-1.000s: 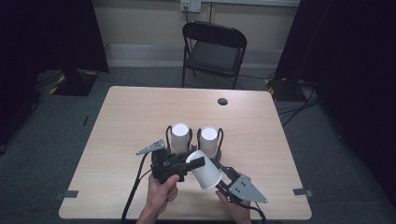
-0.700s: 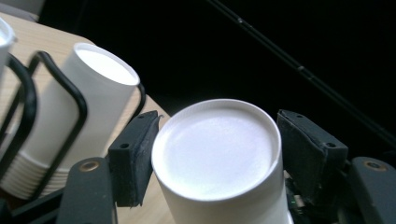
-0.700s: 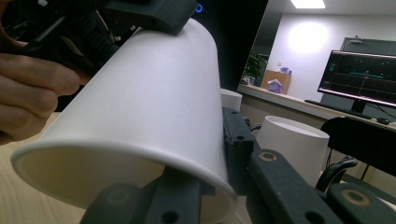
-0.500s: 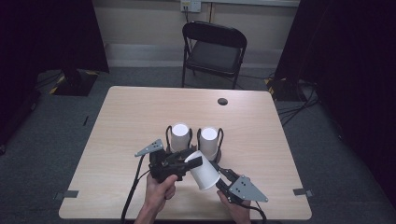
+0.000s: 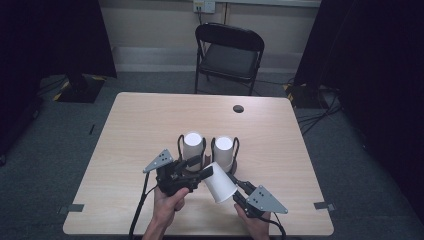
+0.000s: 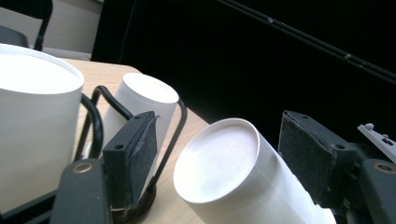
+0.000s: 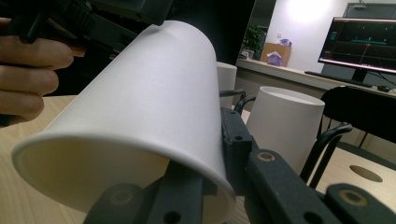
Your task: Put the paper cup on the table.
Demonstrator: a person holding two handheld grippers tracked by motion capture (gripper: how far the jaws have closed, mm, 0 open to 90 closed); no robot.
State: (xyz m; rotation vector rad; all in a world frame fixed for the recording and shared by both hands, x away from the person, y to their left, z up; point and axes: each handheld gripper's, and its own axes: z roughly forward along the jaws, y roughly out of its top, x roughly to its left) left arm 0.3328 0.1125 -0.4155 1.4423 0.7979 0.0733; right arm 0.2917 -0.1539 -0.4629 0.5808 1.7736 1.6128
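Right gripper (image 5: 231, 186): jaws clamped on the rim wall of a white paper cup (image 5: 219, 182), one jaw inside the mouth, one outside, as seen in the right gripper view (image 7: 212, 158). Cup (image 7: 140, 112) held tilted above the table (image 5: 150, 120), closed base toward the left gripper, open mouth toward the person's right hand (image 5: 252, 225).

Left gripper (image 5: 204, 169): jaws just opened further, now standing apart on either side of the cup's base end. In the left gripper view (image 6: 233, 154), pads clear of the cup (image 6: 229, 168); left pad (image 6: 133, 154) well off the wall, right pad (image 6: 313, 158) just beside it, contact not confirmed. Gripper body held in the person's left hand (image 5: 167, 205), grey three-cornered plate (image 5: 159, 161) on top, cable (image 5: 137, 210) trailing toward the near table edge.

Just beyond the gripper tips: two further white cups, upside down, each seated in a black wire holder. Left inverted cup (image 5: 193, 146) and right inverted cup (image 5: 223, 152) side by side, near the table centre, not touching each other. Held cup just in front of the right inverted cup; touching or apart cannot be told.

Farther out: round dark grommet hole (image 5: 238, 108) near the far table edge. Black folding chair (image 5: 227, 52) behind the table. Grey carpet floor (image 5: 360, 165) all round.
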